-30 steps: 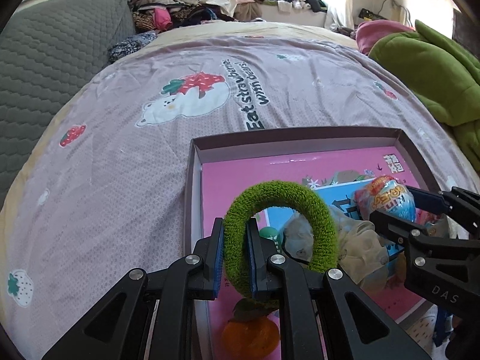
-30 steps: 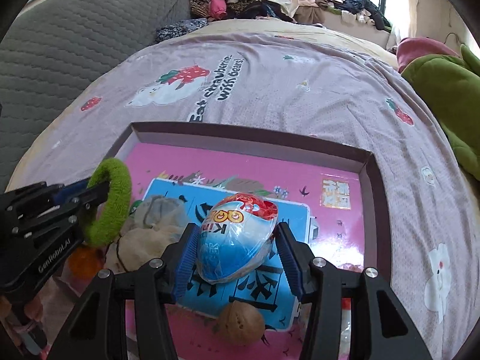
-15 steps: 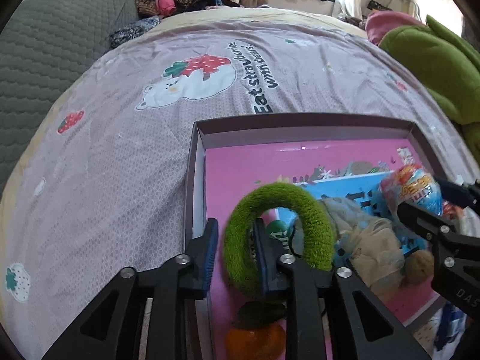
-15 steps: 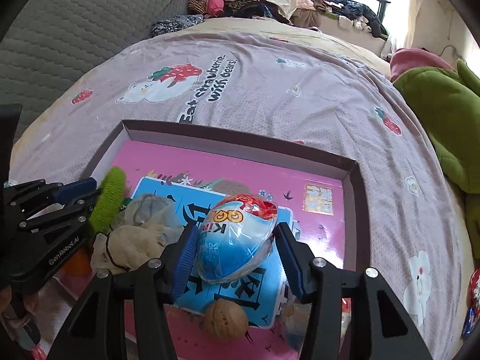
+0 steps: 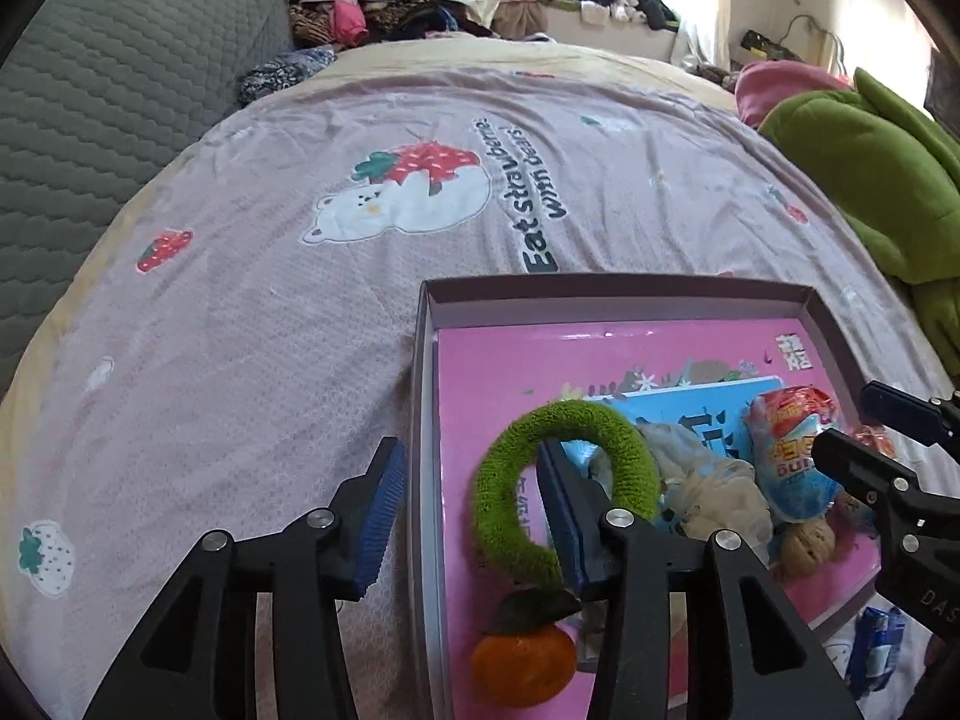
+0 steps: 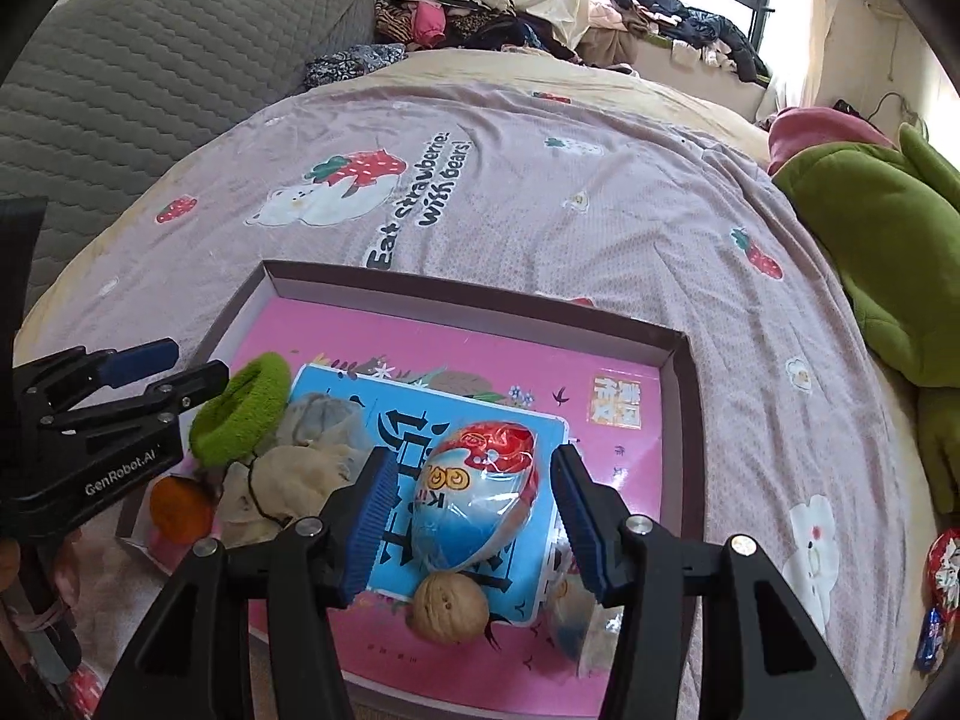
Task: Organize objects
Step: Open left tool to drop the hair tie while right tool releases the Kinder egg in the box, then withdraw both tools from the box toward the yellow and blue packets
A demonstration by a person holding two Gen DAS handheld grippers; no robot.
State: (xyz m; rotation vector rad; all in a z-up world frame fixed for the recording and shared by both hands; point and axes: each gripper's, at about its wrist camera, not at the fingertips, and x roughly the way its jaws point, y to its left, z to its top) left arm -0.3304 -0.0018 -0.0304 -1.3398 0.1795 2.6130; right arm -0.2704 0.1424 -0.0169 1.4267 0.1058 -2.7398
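A shallow brown tray (image 5: 600,294) (image 6: 480,294) with a pink and blue lining lies on the bed. My left gripper (image 5: 471,510) (image 6: 198,360) hovers over its left edge with its jaws opening. A green fuzzy hair ring (image 5: 576,420) (image 6: 240,408) is looped around the right finger only, and no pad presses on it. A red and blue egg-shaped snack pack (image 6: 480,480) (image 5: 786,468) lies in the tray. My right gripper (image 6: 474,516) (image 5: 846,414) straddles the pack from just above, with a thin gap showing at each pad.
In the tray are a walnut (image 6: 450,600), a tangerine with a leaf (image 5: 522,666), a crumpled beige cloth (image 6: 294,474) and a small clear packet (image 6: 576,618). A green plush (image 6: 888,252) lies at the right. A grey quilted headboard (image 6: 150,78) stands at the left.
My left jaws have gone from shut on the green ring to wide apart, leaving it hung on the right finger. The right gripper has risen a little, and gaps now show beside the snack pack.
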